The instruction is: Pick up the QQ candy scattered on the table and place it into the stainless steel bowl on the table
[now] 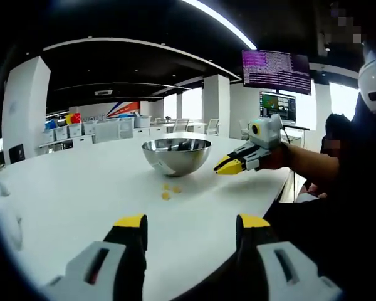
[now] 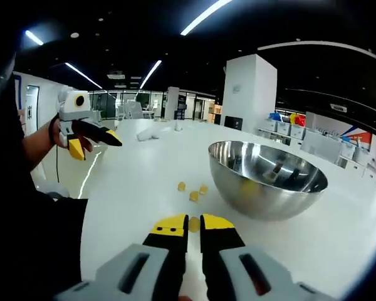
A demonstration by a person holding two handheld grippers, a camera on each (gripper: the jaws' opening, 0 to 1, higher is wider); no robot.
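Three QQ candies (image 2: 191, 191) lie on the table (image 2: 131, 188) beside the stainless steel bowl (image 2: 266, 179), uncollected. Right gripper (image 2: 193, 224): jaws nearly closed around a fourth candy (image 2: 193, 224), firm grip uncertain. Left gripper (image 1: 191, 221): jaws wide, empty.

Mirror-polished steel bowl (image 2: 267, 177); smooth white table (image 2: 144, 182)

Left gripper (image 1: 192, 221) jaws apart; right gripper (image 2: 193, 224) jaws nearly closed.

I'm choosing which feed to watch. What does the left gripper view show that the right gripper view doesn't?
Left gripper view: the right gripper seen side-on beside the bowl, plus wall screens. Right gripper view: the left gripper, open, off to the side, and a pinched candy between the right gripper's jaws. Shared: bowl, three loose candies, white table.
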